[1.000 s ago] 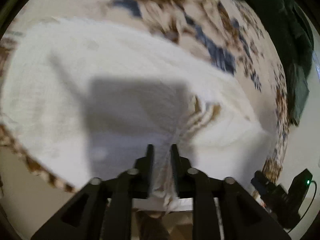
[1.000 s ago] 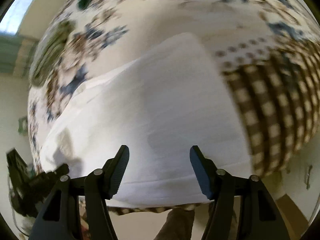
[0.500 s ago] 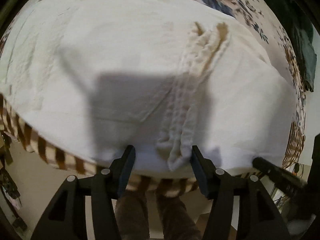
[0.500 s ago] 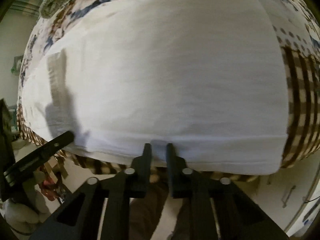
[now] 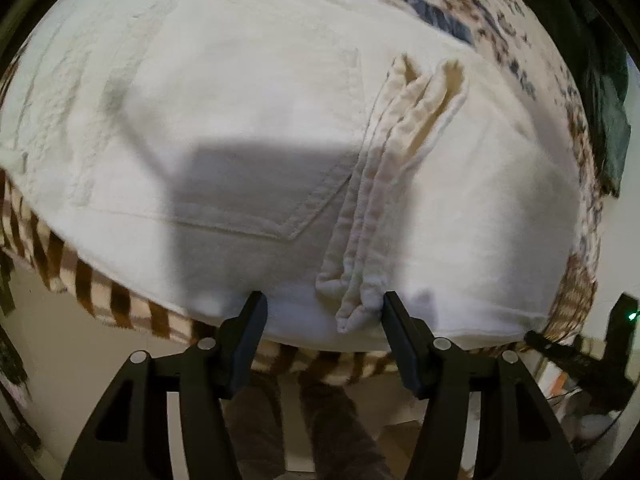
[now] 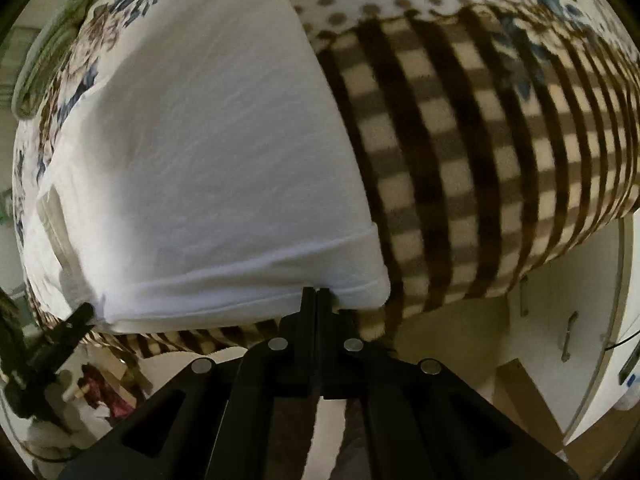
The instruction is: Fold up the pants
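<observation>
At the near edge of the bed, the right gripper (image 6: 317,294) is clamped with its fingers pressed together at the hem of the white pants (image 6: 208,168), close to their near right corner. Whether cloth actually sits between the fingers cannot be confirmed; the pinch point is hidden by the fingers themselves. The left gripper (image 5: 322,312) stands with its fingers spread wide, holding nothing, at the same near edge of the garment.

Risk 1: if the right pinch has caught only the top layer, or only the hem fold, lifting would likely peel that layer away and spoil the stack.

Risk 2: the pants overhang the checked blanket (image 6: 480,160) at the bed's edge. A pull toward the operator could drag the whole garment off.

Risk 3: a folded seam strip (image 5: 384,184) lies loose on top of the pants, its near end between the spread left fingers and touching the right-hand one. Closing there would probably grab the strip alone and not the layers beneath.

Position: the pants lie flat and folded along the near edge of the bed, on the checked blanket. A rear pocket (image 5: 256,152) faces up, just left of the strip. Beyond the pants, the floral bedspread (image 5: 472,12) runs to the far edge.
</observation>
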Demonstrator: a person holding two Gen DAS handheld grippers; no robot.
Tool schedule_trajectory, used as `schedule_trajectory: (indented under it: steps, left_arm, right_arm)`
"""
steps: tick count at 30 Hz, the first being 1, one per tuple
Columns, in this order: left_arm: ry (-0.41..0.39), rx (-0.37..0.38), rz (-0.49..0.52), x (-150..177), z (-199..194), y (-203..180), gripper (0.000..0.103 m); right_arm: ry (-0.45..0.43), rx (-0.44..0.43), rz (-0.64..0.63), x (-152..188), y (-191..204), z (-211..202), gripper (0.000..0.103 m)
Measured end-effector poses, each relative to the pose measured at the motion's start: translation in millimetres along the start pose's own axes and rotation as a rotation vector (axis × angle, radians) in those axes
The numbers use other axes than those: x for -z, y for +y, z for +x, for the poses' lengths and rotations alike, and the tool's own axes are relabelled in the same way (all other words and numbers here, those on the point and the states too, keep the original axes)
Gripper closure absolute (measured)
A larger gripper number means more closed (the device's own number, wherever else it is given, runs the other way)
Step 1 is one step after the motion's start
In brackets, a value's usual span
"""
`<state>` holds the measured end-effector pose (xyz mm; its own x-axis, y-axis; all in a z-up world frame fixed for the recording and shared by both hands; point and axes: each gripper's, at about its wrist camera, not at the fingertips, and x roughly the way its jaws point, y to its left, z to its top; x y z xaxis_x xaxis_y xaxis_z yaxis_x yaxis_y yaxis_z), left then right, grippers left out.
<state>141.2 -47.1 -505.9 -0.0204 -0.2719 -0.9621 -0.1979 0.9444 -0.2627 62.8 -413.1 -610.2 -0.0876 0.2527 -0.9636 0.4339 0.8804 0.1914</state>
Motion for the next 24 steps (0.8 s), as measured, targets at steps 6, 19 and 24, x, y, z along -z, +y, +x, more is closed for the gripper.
schedule_trajectory:
  steps: [6,19,24]
  left_arm:
    - [-0.146,0.097,-0.16,9,-58,33,0.009]
    - [-0.382,0.33,-0.808,14,-35,208,0.032]
    - [-0.457,0.315,-0.773,12,-39,209,0.073]
  right_arm:
    - [-0.088,-0.014,-0.019,-7,47,-26,0.036]
    - [-0.06,-0.002,-0.136,-23,134,-14,0.036]
    - [-0.022,0.008,-0.114,-27,135,3,0.036]
